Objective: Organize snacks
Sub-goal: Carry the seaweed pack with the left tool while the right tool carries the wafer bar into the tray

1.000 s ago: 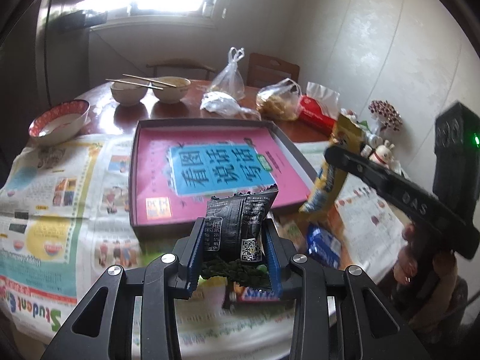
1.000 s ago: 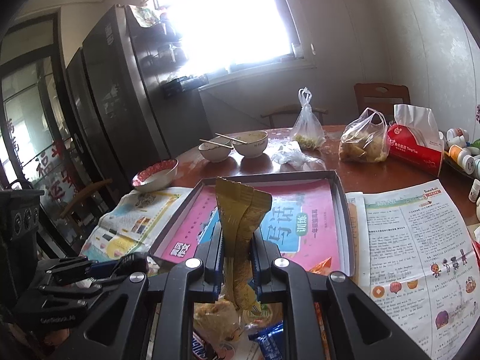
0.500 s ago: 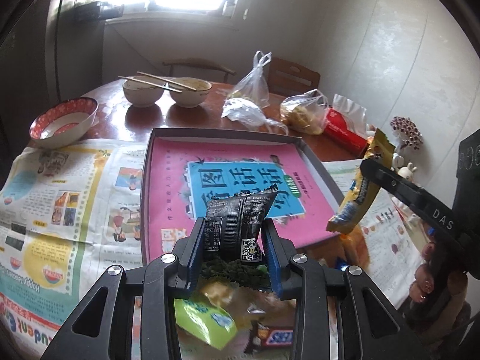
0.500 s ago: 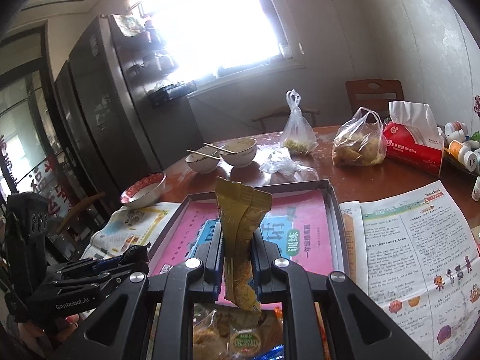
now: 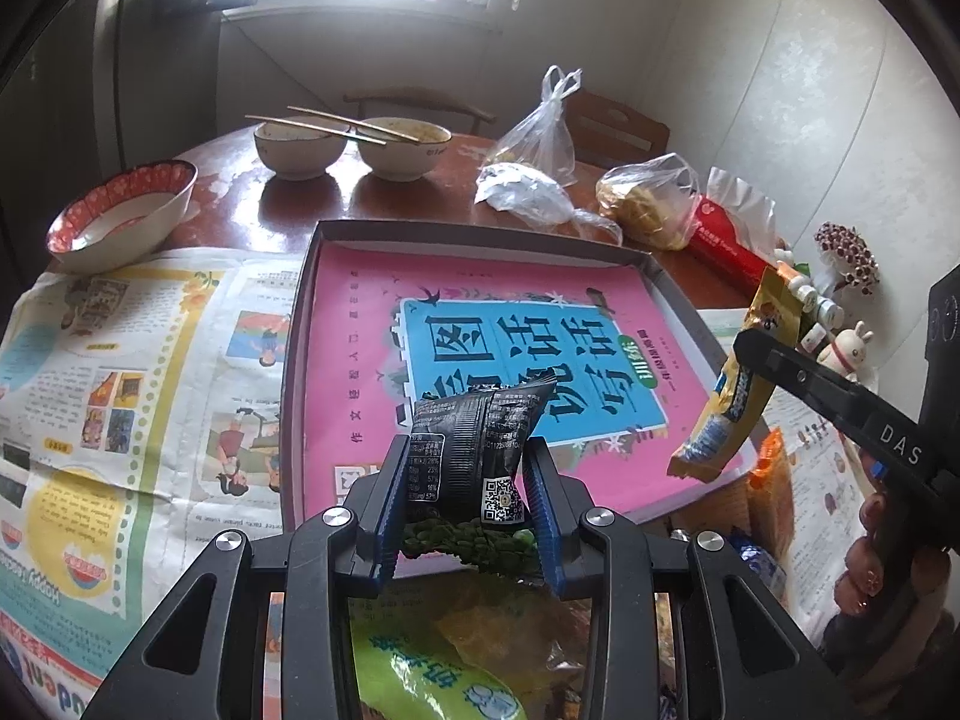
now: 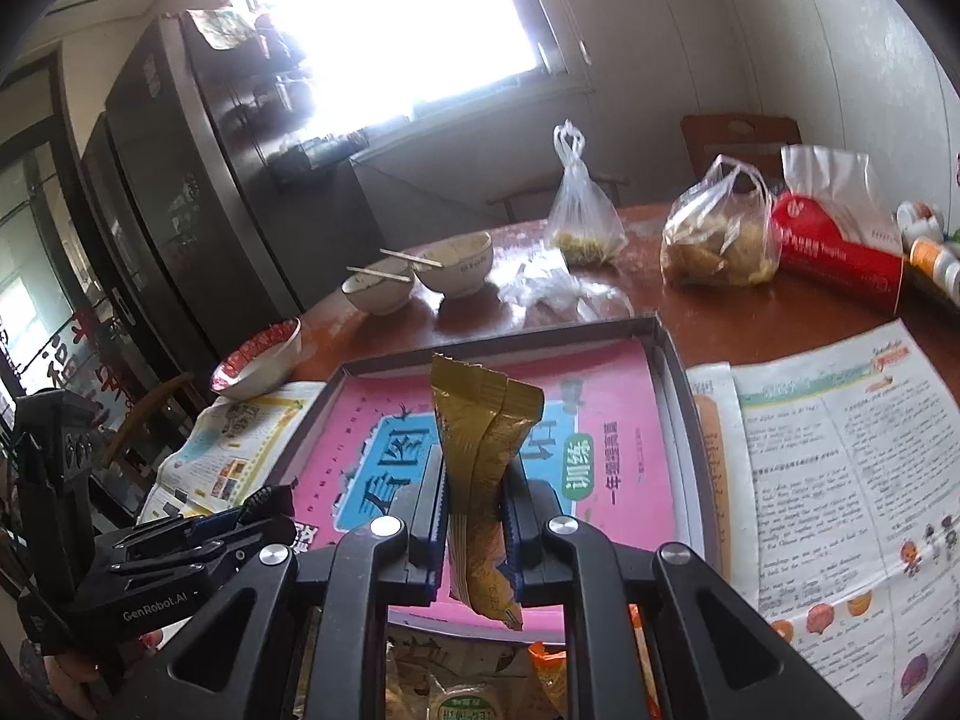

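- Left wrist view: the left gripper (image 5: 467,498) is clamping a black snack packet (image 5: 474,456) between its blue pads, holding it above the near edge of the box lid (image 5: 303,324) with the pink sheet inside.
- At 3 o'clock, the right gripper (image 5: 759,354) is holding a yellow snack packet (image 5: 735,384) over the lid's right side. More snacks (image 5: 432,660) are lying in a pile at 6 o'clock.
- Right wrist view: the right gripper (image 6: 474,516) is pinching the yellow snack packet (image 6: 483,468) upright over the box lid (image 6: 675,396); the left gripper (image 6: 240,519) is showing at 8 o'clock.
- Judged step: both packets are being carried to the lid. The next move calls for lowering each onto the pink sheet, apart from one another, then letting go.
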Demonstrator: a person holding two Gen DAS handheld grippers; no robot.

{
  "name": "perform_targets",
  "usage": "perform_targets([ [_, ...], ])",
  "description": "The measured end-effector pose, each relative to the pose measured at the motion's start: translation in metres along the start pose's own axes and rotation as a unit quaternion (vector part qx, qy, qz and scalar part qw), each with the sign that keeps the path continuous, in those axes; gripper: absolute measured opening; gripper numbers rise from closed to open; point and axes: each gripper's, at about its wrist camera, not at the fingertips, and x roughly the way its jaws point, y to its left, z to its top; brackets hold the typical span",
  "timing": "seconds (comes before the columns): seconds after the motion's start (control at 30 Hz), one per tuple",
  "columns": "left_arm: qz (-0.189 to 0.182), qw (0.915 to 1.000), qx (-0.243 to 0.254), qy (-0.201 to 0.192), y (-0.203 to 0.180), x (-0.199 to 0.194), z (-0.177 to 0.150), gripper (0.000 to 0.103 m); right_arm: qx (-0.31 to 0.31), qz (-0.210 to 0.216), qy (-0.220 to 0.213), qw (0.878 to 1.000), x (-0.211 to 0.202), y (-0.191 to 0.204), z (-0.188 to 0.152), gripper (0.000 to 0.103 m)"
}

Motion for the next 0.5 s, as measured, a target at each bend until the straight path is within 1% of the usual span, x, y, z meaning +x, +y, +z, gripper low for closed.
perform_targets([
  [0.17,0.011,0.9999,0.006,0.007,-0.002,0.01,-0.001,0.038,0.013,-0.003,0.026,1.0,0.012,-0.01,-0.005,0.016],
  [0.3,0.017,0.9997,0.01,0.013,-0.004,0.017,-0.002,0.038,0.02,-0.009,0.036,0.999,0.017,-0.017,-0.008,0.016],
  [0.37,0.019,0.9997,0.012,0.014,-0.004,0.018,-0.002,0.038,0.025,-0.02,0.041,0.999,0.02,-0.021,-0.008,0.016],
  [0.5,0.027,0.9994,0.012,0.016,-0.004,0.023,0.0,0.038,0.034,-0.026,0.043,0.998,0.019,-0.028,-0.008,0.016],
])
